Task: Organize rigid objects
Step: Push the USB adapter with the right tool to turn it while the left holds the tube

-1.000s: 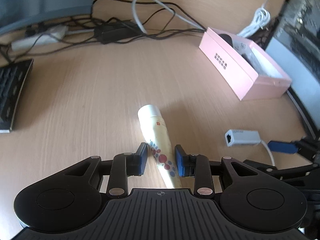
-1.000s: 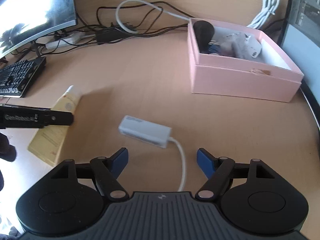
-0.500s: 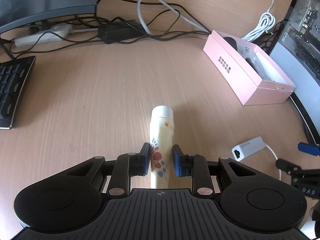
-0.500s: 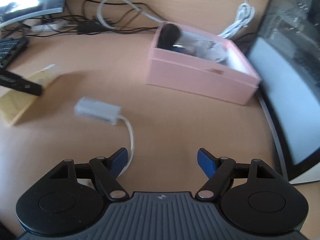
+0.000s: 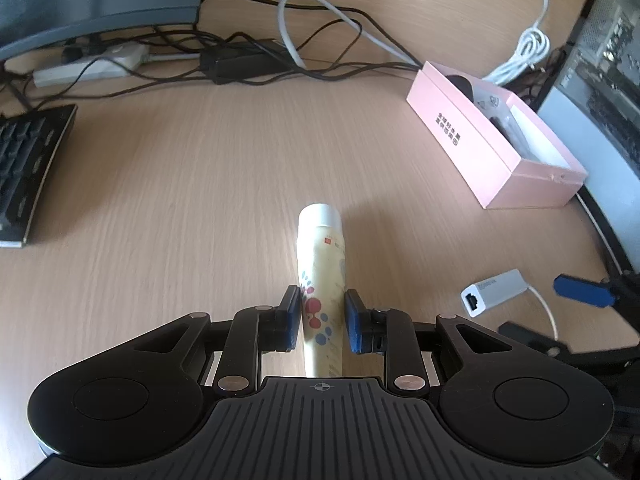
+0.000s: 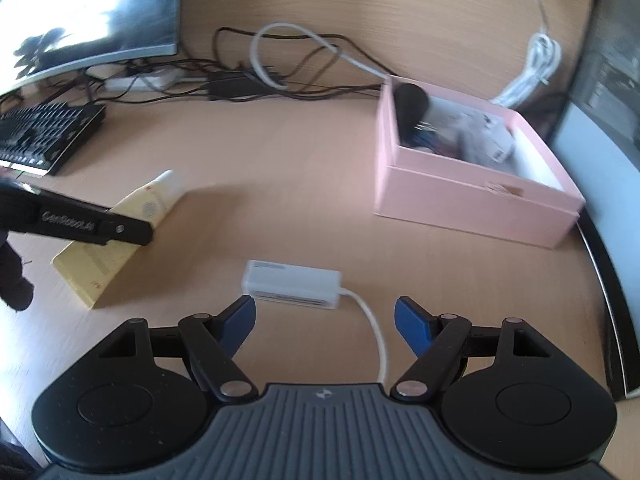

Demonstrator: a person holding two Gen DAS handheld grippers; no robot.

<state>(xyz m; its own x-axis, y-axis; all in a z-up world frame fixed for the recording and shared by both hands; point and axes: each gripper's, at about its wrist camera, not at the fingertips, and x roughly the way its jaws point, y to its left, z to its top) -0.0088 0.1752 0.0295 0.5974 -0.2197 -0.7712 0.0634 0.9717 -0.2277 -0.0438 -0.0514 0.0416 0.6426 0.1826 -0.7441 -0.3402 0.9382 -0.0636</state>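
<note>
Fingers (image 5: 297, 312) of your left gripper (image 5: 321, 316) pinch the yellow tube (image 5: 322, 264) lying on the table (image 5: 180, 200). Your right gripper (image 6: 324, 320) stands open and empty over the white adapter (image 6: 292, 284). Both items remain outside the pink box (image 6: 472, 204), already partly filled.

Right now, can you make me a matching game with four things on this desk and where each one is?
Things:
1. cream tube
2. white adapter
3. pink box
4. keyboard

Places or states:
A. open on top, with things inside
B. at the desk's left edge, below the monitor
C. squeezed between the left gripper pads
D. lying on the desk just ahead of the open right gripper

Pairs: 1-C, 2-D, 3-A, 4-B
</note>
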